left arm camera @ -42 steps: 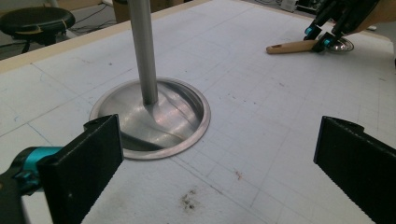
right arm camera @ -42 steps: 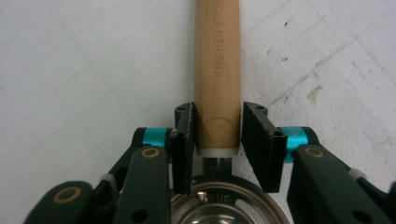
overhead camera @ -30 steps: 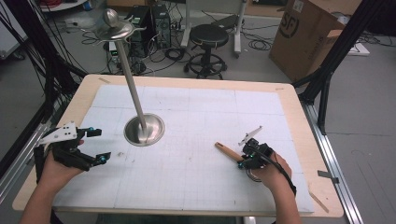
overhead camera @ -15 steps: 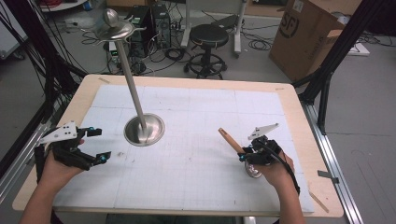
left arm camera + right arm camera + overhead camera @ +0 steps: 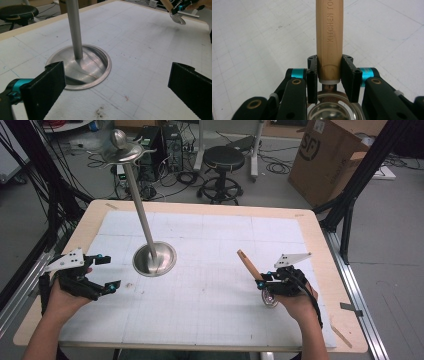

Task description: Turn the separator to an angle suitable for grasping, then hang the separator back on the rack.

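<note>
The right gripper [image 5: 263, 279] is clamping the pale wooden handle of a round steel kitchen tool [image 5: 329, 37], holding it just above the white gridded tabletop [image 5: 210, 320] at the right, handle slanting up and away. The left gripper [image 5: 104, 272] is hovering with jaws spread wide, empty, near the tall steel stand's dished base [image 5: 82, 66].

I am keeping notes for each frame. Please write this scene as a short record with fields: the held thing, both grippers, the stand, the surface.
held thing: wooden-handled kitchen tool with a round metal head, "KITCHEN" stamped on the handle
right gripper: shut on the handle, tool lifted off the mat
left gripper: open, holding nothing, beside the stand
stand: metal pole stand, upright, round base
surface: white gridded mat on a wooden table
</note>
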`<state>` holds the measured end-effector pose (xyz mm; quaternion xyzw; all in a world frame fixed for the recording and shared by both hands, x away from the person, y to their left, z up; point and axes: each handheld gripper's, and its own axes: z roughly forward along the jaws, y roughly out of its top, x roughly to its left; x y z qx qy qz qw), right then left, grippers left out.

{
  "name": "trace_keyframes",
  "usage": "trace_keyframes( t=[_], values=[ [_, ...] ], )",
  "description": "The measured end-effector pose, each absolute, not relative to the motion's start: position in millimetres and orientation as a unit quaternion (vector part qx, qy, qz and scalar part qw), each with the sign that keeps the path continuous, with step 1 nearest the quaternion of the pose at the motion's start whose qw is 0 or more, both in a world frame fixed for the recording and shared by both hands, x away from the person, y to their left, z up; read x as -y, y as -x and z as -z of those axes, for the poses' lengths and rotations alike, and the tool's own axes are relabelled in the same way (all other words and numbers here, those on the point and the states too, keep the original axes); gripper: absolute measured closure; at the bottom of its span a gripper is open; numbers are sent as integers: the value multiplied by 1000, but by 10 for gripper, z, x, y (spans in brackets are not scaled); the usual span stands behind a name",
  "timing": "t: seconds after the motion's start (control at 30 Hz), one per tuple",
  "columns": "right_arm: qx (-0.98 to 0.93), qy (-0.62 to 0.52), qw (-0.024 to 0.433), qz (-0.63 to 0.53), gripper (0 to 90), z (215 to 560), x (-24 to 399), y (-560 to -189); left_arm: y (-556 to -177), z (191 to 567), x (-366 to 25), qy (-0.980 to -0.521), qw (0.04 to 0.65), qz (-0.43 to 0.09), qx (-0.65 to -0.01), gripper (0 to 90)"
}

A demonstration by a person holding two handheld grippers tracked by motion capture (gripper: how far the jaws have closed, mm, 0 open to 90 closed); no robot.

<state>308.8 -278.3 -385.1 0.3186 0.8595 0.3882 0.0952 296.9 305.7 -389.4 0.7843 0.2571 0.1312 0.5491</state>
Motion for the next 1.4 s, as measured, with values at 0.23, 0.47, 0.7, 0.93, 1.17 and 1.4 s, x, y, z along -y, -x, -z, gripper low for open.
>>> trace_keyframes(
  t=[0.23, 0.47, 0.7, 0.93, 1.17, 1.4],
  values=[
    [-843, -314, 101, -425, 685, 3789, 2828, -3063, -2976, 3886, -3073, -782, 553, -132, -256, 20],
    [-829, -310, 105, -453, 685, 3774, 2850, -3041, -2959, 3871, -3070, -781, 554, -133, -256, 20],
    [-819, -309, 118, -469, 685, 3756, 2844, -3025, -2963, 3854, -3060, -779, 557, -133, -254, 20],
    [-799, -295, 127, -508, 686, 3695, 2825, -3009, -2967, 3856, -3077, -778, 559, -132, -254, 20],
    [-791, -283, 135, -524, 685, 3625, 2764, -2998, -2960, 3852, -3073, -778, 560, -131, -253, 20],
    [-778, -280, 129, -548, 685, 3538, 2703, -3056, -2953, 3845, -3080, -775, 565, -129, -253, 20]
  ],
)
